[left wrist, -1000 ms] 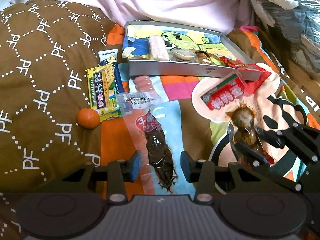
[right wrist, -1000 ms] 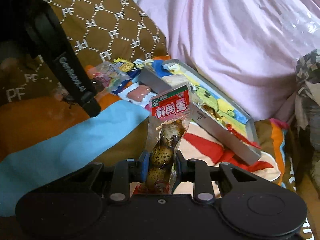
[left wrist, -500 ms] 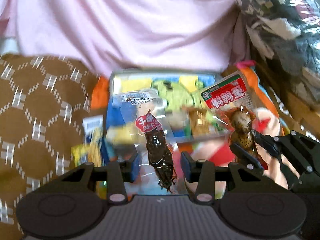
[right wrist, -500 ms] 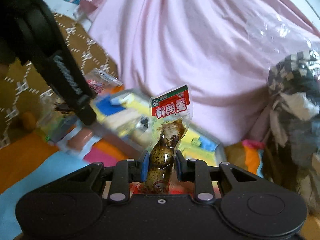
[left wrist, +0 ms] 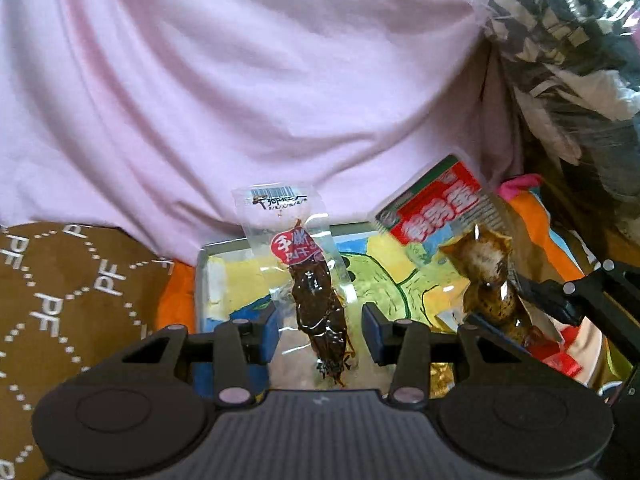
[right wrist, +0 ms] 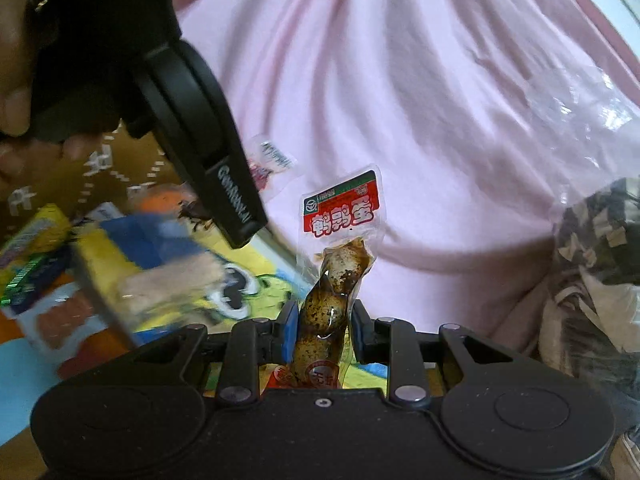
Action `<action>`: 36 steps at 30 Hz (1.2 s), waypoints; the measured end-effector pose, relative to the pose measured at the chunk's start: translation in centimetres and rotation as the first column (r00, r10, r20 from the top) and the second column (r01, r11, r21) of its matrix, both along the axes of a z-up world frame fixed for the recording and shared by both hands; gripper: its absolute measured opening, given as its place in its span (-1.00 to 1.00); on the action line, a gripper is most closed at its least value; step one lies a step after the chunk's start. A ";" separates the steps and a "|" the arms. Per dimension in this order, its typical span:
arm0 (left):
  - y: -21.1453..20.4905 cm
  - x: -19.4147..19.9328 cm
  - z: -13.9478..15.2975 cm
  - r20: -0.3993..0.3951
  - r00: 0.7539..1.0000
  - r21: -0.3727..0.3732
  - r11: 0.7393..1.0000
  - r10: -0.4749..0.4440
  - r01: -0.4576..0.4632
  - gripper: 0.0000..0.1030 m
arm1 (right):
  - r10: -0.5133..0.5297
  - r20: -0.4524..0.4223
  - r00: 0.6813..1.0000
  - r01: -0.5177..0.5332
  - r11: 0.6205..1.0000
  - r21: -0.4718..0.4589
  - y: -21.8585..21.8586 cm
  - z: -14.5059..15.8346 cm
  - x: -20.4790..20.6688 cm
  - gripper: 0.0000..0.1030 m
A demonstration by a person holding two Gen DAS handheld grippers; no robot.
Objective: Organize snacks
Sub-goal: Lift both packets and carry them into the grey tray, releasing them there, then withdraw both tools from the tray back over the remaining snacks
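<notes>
Soft pink cloth behind — left gripper pinches glossy jerky pouch, right gripper squeezes lumpy egg pouch.

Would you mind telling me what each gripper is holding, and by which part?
The left gripper holds a clear packet of dark dried meat by its lower end. The right gripper clamps the quail-egg pack around its lower half.

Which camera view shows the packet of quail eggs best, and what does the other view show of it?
The right wrist view. The packet of quail eggs stands upright at the centre, label and eggs sharp, clamped in the right gripper. In the left wrist view it sits at the right side, tilted, its label blurred and its lower end hidden by the gripper.
</notes>
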State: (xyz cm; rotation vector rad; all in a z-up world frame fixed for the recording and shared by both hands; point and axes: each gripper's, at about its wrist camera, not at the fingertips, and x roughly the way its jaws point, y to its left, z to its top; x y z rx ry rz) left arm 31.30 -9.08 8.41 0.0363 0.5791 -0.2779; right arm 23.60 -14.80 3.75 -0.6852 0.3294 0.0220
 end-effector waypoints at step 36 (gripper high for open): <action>-0.9 2.6 -3.2 -0.078 0.997 0.006 1.000 0.029 -0.029 0.71 | -0.187 -0.093 0.978 0.208 0.895 0.396 -7.3 -0.7 7.2 0.80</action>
